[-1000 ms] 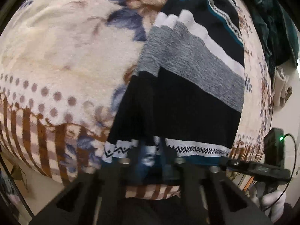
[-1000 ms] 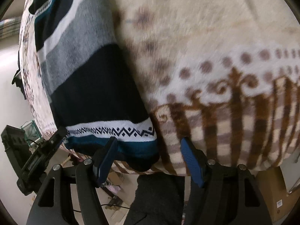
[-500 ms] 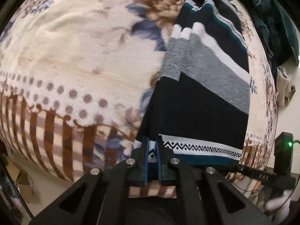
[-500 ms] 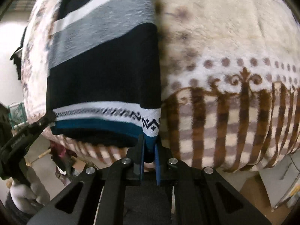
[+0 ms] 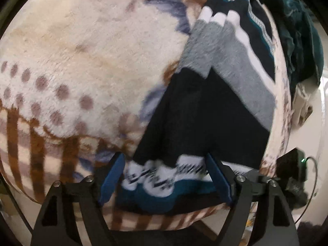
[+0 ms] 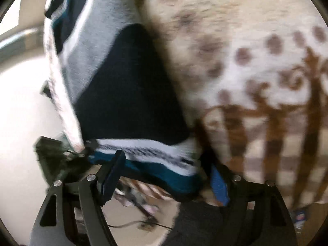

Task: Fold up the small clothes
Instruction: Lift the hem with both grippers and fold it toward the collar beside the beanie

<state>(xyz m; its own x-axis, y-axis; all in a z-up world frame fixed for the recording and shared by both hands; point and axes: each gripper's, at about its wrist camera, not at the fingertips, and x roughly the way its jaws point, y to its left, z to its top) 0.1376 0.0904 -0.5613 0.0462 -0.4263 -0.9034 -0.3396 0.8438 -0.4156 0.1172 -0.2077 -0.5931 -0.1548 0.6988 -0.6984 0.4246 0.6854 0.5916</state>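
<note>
A striped knit garment [image 5: 207, 112], navy, grey, white and teal, lies folded lengthwise on a cream fleece blanket [image 5: 86, 57]. Its patterned white and teal hem [image 5: 164, 176] is bunched at the blanket's near edge. My left gripper [image 5: 166, 178] is open, its blue fingers either side of the bunched hem. In the right wrist view the same garment [image 6: 127, 86] lies left of centre, and my right gripper [image 6: 166, 176] is open around the hem's right corner [image 6: 180, 164]. Both views are motion-blurred.
The blanket [image 6: 256, 51] has brown dots and brown stripes toward its hanging front edge. A dark teal heap of clothes [image 5: 297, 30] lies at the far right. A black device with a green light [image 5: 293, 164] and a cable sit beyond the right edge.
Half a second ago both grippers were shut on the garment's hem corners. Now both are open and the hem lies bunched between the fingers. The garment looks narrower and more rumpled.
</note>
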